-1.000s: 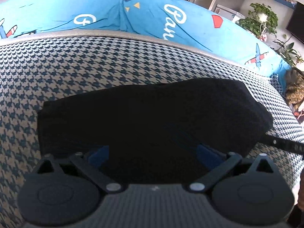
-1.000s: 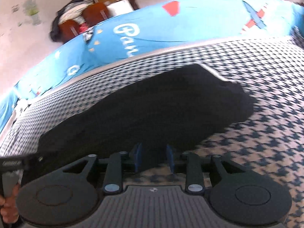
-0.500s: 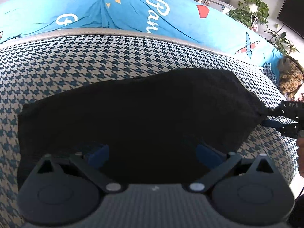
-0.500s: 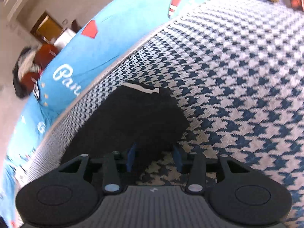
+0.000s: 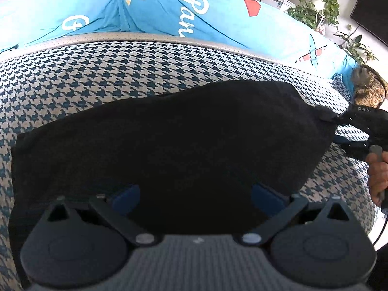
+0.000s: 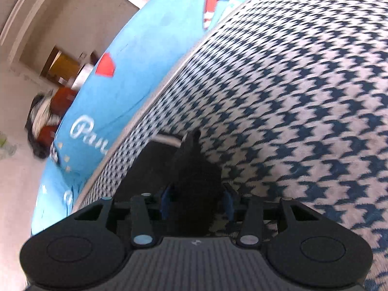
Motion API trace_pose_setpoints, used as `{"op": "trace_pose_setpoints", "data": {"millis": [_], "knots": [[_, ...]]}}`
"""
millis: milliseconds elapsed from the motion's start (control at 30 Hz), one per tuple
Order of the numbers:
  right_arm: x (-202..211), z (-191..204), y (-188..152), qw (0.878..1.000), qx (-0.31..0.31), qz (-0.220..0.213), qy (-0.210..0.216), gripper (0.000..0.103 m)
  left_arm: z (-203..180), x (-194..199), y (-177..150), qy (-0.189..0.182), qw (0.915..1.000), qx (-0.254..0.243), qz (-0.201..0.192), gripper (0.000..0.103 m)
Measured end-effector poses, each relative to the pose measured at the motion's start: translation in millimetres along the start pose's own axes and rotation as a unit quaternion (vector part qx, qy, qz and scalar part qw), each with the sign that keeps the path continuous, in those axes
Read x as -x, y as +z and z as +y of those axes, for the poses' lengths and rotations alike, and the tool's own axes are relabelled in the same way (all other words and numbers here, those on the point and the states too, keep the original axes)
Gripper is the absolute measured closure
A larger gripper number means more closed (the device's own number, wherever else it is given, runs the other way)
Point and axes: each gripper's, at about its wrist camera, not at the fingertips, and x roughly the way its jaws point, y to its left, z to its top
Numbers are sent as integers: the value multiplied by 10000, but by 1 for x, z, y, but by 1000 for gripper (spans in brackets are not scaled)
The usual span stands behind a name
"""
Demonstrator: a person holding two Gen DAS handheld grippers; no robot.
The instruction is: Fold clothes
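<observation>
Since a second ago the right gripper (image 6: 196, 202) has rolled hard and slid along to the cloth's (image 5: 169, 145) end corner; its view went from a broad look over the whole cloth to a tilted close-up of one narrow tip. Its jaws have just been opening, cloth between them. Left gripper (image 5: 195, 196) barely shifted; the cloth fills a bit more of its view.

Left wrist view: black cloth lies flat as a long strip across the houndstooth cushion (image 5: 97, 77), blue printed cover (image 5: 218, 24) behind it. Left gripper is spread wide over the near edge of the cloth, blue pads (image 5: 126, 195) on either side with dark fabric between and under them. Cannot tell whether the pads touch the fabric. At far right the right gripper meets the cloth's pointed corner, a hand (image 5: 377, 174) on its handle. Potted plants (image 5: 317, 7) stand in the room behind.

Right wrist view: blurred, frame tilted. Cloth (image 6: 194, 169) corner bunches up into a peak between the right gripper's pads (image 6: 165, 201), which stand partly apart. The fabric fills most of the gap, so it looks pinched, loosely at best. A pale label strip (image 6: 167, 139) shows at the cloth's far edge. Houndstooth cushion (image 6: 303, 97) fills the right side, blue cover (image 6: 150, 48) upper left.
</observation>
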Motion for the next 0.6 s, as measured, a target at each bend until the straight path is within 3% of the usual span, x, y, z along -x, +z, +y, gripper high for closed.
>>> {"op": "trace_pose_setpoints", "data": {"millis": [267, 433, 567, 600], "knots": [[-8, -5, 10, 9999, 79, -73, 85, 58, 1, -1, 2, -78, 9999, 100, 3, 0], [-22, 6, 15, 9991, 377, -96, 160, 51, -1, -3, 3, -53, 10000, 49, 16, 0], [-31, 14, 17, 9972, 716, -129, 167, 52, -1, -5, 3, -46, 10000, 45, 17, 0], [-33, 16, 17, 9967, 783, -127, 168, 57, -1, -5, 3, -43, 10000, 40, 16, 0]]}}
